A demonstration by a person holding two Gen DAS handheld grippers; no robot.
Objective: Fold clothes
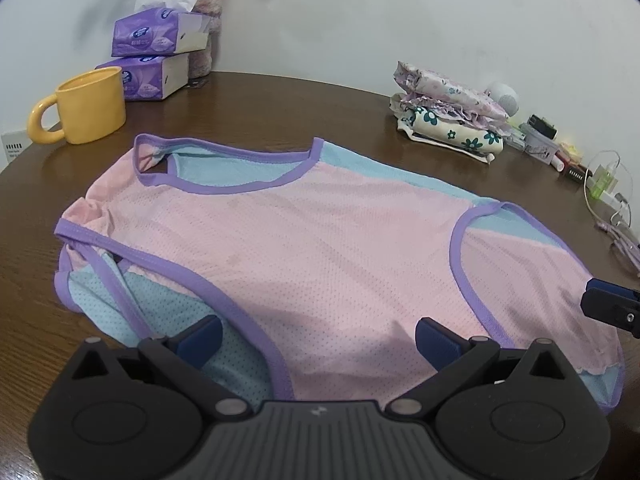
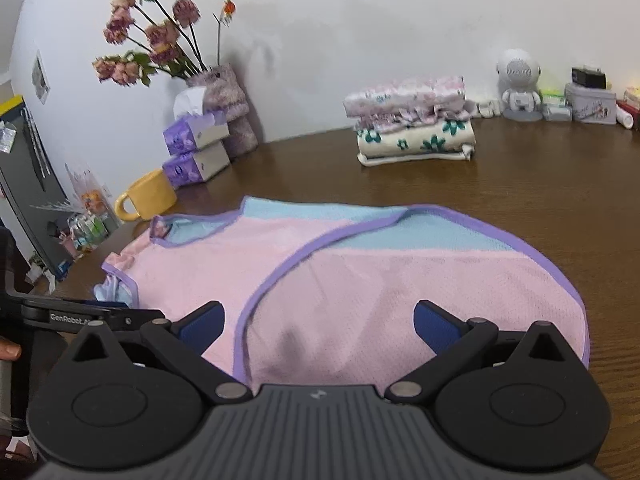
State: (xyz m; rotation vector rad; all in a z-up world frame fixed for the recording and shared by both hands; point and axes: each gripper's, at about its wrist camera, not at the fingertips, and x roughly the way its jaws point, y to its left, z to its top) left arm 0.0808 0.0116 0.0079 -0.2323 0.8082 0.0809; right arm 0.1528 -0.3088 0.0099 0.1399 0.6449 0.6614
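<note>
The vest [image 1: 320,240] lies spread flat on the brown table [image 1: 280,104], pink mesh front up, with blue back panels showing at the neck and arm holes and purple binding along every edge. In the left wrist view it fills the middle, its neck hole toward 11 o'clock and its hem toward 4 o'clock.

The left gripper [image 1: 318,338] hangs low over the near edge with its blue pads spread wide and nothing between them. At the left side, about 8 o'clock in that view, the arm hole is rumpled and the blue panel is bunched under the binding. My judgement is that this bunch should be smoothed out first, or the fold will trap a lump. The right gripper [image 2: 320,326] is likewise spread and empty, over the pink cloth near the hem end. To fold cleanly, each gripper would best pinch both layers at the purple binding, at matching points on the near edge, then lift together and lay the cloth over evenly; the thin mesh looks likely to slip or stretch if only one layer is caught.

Around the table, from left to right in the right wrist view: a yellow mug [image 2: 146,200] at 9 o'clock, two tissue packs [image 2: 196,148] stacked, a vase of dried flowers [image 2: 228,108], a pile of folded clothes [image 2: 414,124] at 1 o'clock, and a small white robot figure [image 2: 518,84] by the white wall [image 2: 360,20].
</note>
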